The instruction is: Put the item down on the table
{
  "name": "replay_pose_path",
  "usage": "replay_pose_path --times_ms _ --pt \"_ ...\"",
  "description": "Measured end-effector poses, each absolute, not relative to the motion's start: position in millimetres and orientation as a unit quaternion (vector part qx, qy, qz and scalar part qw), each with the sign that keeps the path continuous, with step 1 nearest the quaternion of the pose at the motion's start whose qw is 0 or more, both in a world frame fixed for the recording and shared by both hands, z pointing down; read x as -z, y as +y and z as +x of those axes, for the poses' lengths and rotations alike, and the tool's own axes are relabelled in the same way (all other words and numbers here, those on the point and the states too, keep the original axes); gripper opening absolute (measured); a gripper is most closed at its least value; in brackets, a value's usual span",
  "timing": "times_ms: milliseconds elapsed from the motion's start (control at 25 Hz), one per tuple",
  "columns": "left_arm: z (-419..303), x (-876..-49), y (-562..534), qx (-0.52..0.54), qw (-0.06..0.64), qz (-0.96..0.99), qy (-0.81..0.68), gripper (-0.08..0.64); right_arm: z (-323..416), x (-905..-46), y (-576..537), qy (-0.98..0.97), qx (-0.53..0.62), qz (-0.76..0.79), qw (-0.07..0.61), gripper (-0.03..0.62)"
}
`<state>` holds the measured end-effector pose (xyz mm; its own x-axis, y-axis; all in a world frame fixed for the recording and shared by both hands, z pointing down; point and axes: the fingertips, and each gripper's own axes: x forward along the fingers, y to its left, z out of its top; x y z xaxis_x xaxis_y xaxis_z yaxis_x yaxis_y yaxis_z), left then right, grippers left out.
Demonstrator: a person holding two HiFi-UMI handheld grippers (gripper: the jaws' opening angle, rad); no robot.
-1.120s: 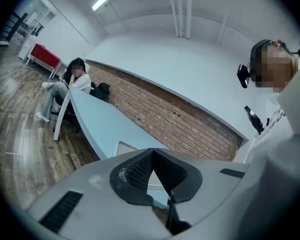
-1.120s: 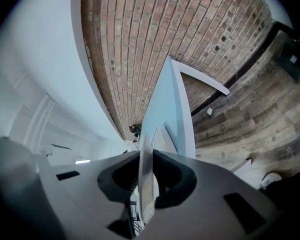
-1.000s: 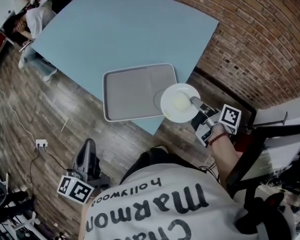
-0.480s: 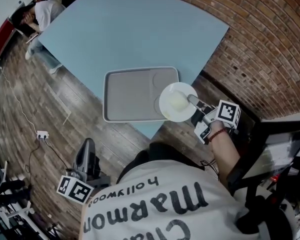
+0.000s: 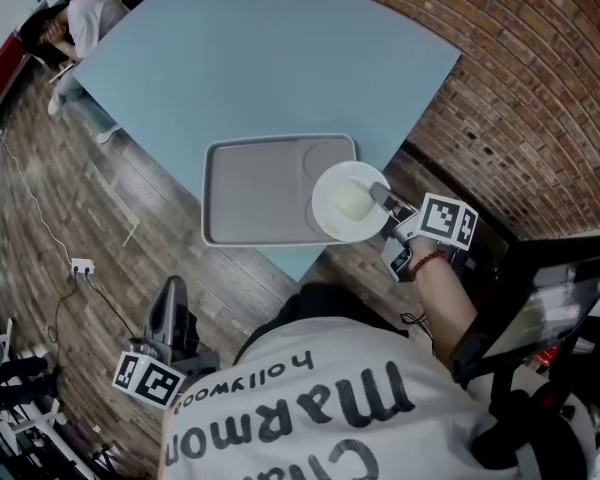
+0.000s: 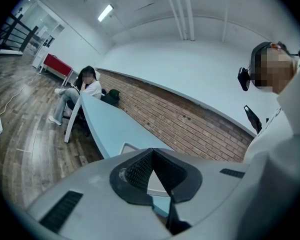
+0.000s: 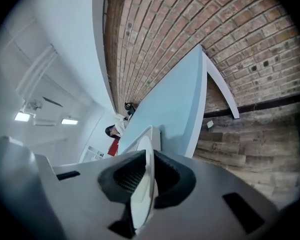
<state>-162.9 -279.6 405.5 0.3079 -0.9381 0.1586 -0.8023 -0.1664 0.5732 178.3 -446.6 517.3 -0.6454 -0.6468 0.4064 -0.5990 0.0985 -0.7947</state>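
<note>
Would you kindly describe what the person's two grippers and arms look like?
Both the left gripper and the right gripper have pale grey shells and black ribbed wedge-shaped pads. Each carries a white cube with black square markers. A red band circles the right wrist; the shirt is white with dark lettering.
</note>
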Motion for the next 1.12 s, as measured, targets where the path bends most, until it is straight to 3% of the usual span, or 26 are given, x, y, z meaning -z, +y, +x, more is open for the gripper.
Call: replay_pose_path --times_ms 320,720,1120 --pt "-168 -407 -283 0.123 0.29 0.75 -0.582 0.008 164 -516 -458 0.766 0.474 -0.434 -0.023 0.041" --pt "-175 -409 -273 0.127 0.288 0.743 -0.59 0.006 155 -524 -459 0.776 0.45 -0.441 -0.01 0.041" --pt "-173 -409 -275 0.132 0.288 0.745 -0.587 0.006 142 -528 -461 0.804 0.386 -0.442 -0.097 0.063"
